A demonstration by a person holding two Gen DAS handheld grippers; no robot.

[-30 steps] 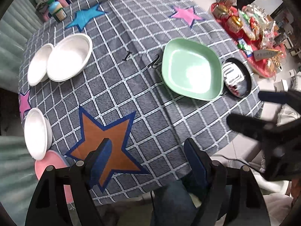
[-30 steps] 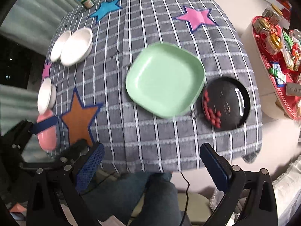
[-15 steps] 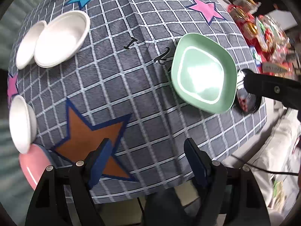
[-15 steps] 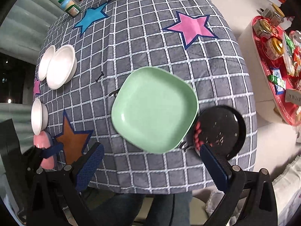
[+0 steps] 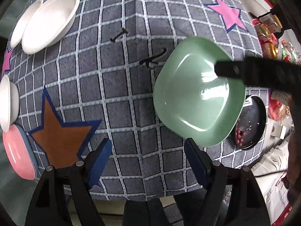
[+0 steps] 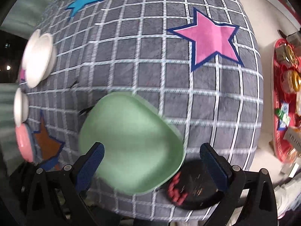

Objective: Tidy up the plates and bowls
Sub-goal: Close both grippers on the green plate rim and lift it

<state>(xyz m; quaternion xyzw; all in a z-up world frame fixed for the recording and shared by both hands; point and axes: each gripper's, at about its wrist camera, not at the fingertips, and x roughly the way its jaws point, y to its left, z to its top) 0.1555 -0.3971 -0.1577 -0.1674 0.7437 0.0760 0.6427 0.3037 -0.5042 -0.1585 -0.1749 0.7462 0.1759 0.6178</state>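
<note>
Now both tools sit lower over the bench [image 5: 120,86] than a second ago: left tool [image 5: 148,160] and right tool [image 6: 152,162] released, gripping nothing. Green plate [image 6: 129,143] lies beside the black plate [image 6: 197,188]. Only the left view shows the right tool's arm crossing the green plate.

Three white bowls [image 5: 49,21], one green plate [image 5: 197,103], one pink plate [image 5: 17,153], one black plate [image 5: 252,120].
</note>
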